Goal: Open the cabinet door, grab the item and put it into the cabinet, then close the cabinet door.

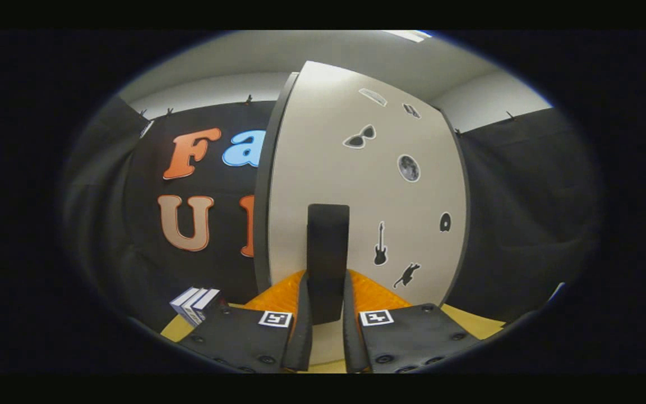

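A tall white cabinet door [356,185] with several small black stickers stands straight ahead, its dark left edge [265,185] showing. A black upright handle [327,247] sits low on the door. My gripper [327,283] is shut on it, with the left finger [304,320] and the right finger pressed against either side of the handle's lower end. I cannot tell whether the door is ajar. A small white and blue box [195,303], the item, stands on the yellow tabletop to the left of the fingers and beside the cabinet.
The yellow tabletop [471,321] runs under the cabinet and to its right. Black cloth walls close the booth behind and on both sides of the cabinet.
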### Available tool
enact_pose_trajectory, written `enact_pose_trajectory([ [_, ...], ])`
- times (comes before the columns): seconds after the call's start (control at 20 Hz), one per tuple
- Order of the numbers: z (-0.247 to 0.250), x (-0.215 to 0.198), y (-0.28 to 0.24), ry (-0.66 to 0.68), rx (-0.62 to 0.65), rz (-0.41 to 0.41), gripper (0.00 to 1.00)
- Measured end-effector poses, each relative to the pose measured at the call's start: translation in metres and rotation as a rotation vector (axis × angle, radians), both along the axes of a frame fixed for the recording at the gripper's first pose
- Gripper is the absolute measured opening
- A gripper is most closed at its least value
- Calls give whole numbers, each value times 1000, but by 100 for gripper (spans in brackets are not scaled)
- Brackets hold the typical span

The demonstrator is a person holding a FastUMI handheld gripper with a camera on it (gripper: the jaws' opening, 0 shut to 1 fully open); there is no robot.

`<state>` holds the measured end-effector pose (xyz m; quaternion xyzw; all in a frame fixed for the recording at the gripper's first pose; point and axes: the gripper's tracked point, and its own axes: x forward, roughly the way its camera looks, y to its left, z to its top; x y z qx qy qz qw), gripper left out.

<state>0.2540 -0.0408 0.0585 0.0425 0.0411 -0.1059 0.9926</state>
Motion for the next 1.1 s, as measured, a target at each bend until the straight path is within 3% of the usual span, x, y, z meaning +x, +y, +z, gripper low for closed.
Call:
enact_pose_trajectory([
  [0.2,0,-63,-25,10,-36,-50,29],
  [0.5,2,-91,-44,30,-20,-51,25],
  [0.7,0,-125,-65,48,-95,-68,23],
  [1.1,2,-170,-107,40,-117,-52,18],
])
